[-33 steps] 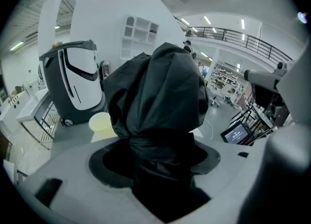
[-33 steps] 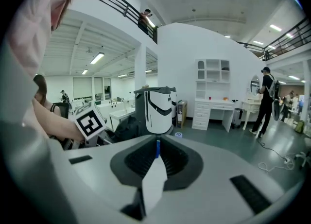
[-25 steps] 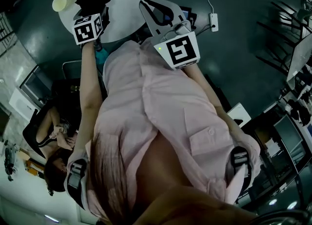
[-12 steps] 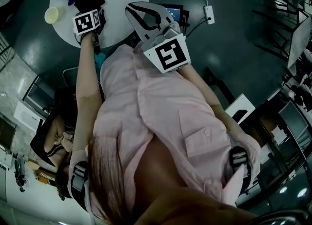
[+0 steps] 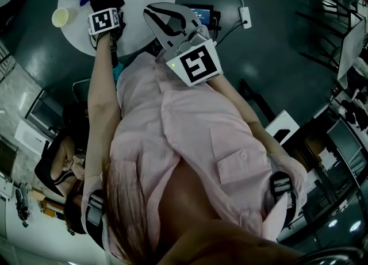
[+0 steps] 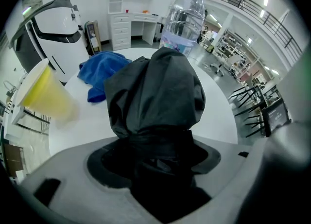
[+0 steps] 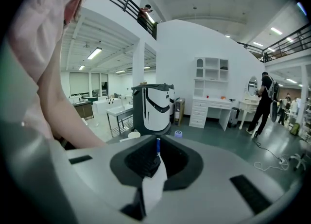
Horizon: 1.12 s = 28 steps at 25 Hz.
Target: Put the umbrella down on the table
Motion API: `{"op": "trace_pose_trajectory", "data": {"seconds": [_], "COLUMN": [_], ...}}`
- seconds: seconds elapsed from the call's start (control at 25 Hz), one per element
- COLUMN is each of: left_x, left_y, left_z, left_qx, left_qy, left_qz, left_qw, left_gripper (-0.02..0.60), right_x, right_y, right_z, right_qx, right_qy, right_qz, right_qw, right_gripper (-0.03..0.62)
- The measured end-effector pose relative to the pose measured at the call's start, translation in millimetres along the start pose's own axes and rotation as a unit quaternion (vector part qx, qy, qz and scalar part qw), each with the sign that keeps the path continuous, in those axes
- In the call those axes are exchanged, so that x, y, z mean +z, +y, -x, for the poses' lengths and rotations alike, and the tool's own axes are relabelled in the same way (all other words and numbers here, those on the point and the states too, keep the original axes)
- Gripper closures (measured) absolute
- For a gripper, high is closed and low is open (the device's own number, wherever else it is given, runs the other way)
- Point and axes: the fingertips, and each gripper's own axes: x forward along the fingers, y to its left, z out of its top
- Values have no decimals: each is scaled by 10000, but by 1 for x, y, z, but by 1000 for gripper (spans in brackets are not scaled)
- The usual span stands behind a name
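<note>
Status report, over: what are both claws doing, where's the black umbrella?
Left gripper shut on folded black fabric umbrella, over round white table. Right gripper shut, empty. Crumpled blue cloth, yellow cup, clear water bottle close by.

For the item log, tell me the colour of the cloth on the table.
Blue cloth, clearest in the left gripper view.

Left gripper (image 6: 155,156) clamped, arm (image 5: 102,85) outstretched; right gripper (image 7: 154,163) jaws apparently together
</note>
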Motion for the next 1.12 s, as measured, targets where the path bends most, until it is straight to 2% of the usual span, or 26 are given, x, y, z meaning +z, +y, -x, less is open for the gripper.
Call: {"op": "trace_pose_trajectory", "data": {"seconds": [0.4, 0.64, 0.92, 1.04, 1.12], "left_x": [2, 6, 26, 35, 39], "left_y": [-3, -5, 1, -1, -2], "left_z": [3, 20, 61, 79, 92], "left_qx": [-28, -83, 37, -44, -115], "left_qy": [-60, -334, -1134, -1513, -1778], "left_qz": [-41, -24, 260, 414, 520], "left_qw": [10000, 9994, 9932, 9876, 9826], "left_gripper": [250, 247, 247, 249, 278], "right_x": [3, 1, 0, 1, 1], "right_y": [4, 7, 13, 17, 20], "right_z": [0, 0, -5, -8, -10], "right_qx": [115, 222, 410, 522, 583], "right_qy": [-83, -69, -157, -166, -180], "right_qz": [48, 92, 101, 154, 175], "right_qw": [9999, 9997, 9990, 9984, 9980], "right_gripper": [553, 553, 553, 553, 553]}}
